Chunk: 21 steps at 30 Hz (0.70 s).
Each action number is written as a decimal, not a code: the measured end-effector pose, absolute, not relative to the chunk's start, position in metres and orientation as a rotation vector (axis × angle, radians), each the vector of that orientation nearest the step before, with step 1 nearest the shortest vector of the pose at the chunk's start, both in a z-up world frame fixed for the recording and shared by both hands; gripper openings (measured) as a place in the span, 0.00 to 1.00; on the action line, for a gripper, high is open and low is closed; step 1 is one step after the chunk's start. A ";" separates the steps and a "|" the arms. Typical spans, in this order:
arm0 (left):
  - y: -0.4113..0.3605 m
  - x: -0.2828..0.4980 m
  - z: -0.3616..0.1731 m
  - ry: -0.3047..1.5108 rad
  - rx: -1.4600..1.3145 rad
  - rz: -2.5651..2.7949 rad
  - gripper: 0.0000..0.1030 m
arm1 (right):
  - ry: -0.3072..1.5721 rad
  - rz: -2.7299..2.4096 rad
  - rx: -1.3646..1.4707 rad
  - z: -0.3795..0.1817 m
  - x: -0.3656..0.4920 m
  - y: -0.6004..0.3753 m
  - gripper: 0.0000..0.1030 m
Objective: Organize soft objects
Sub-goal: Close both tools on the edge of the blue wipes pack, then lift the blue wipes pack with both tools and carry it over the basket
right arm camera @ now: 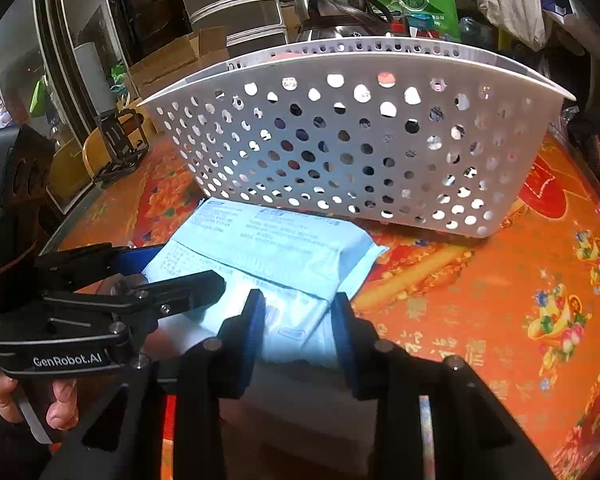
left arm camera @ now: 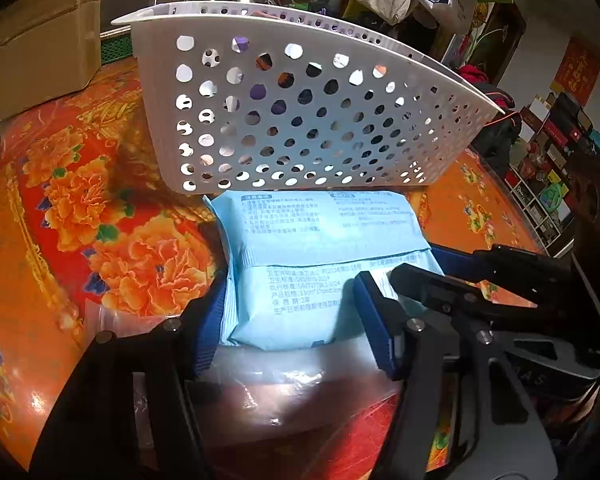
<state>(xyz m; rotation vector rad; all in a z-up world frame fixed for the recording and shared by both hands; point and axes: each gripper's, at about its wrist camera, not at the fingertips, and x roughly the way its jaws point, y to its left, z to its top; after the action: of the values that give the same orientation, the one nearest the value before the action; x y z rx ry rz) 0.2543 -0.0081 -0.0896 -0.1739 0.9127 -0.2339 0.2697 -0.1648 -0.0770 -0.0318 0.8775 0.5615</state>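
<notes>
A light blue soft pack of tissues [left arm camera: 300, 240] with printed text lies on the flowered tablecloth, just in front of a white perforated basket [left arm camera: 300, 120]. My left gripper [left arm camera: 292, 320] has its blue pads against both sides of the pack's near left part. At the right of this view my right gripper [left arm camera: 420, 264] reaches onto the same pack. In the right wrist view the right gripper [right arm camera: 300, 320] pinches the pack's [right arm camera: 276, 248] near right end, which bunches between the pads. The left gripper [right arm camera: 172, 266] comes in from the left. The basket [right arm camera: 360, 140] stands behind.
The orange-red flowered table [left arm camera: 80, 200] spreads to both sides. A cardboard box [left arm camera: 40, 52] sits at the back left and a steel kettle [right arm camera: 332, 12] behind the basket. A clear plastic wrap [left arm camera: 280, 380] lies under the pack's near edge. A hand [right arm camera: 4, 392] holds the left gripper.
</notes>
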 end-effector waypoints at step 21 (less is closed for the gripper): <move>-0.016 0.205 -0.042 0.692 -0.150 -0.243 0.29 | 0.719 0.539 -0.087 -0.034 0.229 -0.175 0.12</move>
<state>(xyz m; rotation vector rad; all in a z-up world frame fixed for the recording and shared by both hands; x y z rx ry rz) 0.2053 -0.0159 -0.0421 -0.1495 0.6922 -0.2430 0.2288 -0.1745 -0.0343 -0.0870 0.7192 0.5388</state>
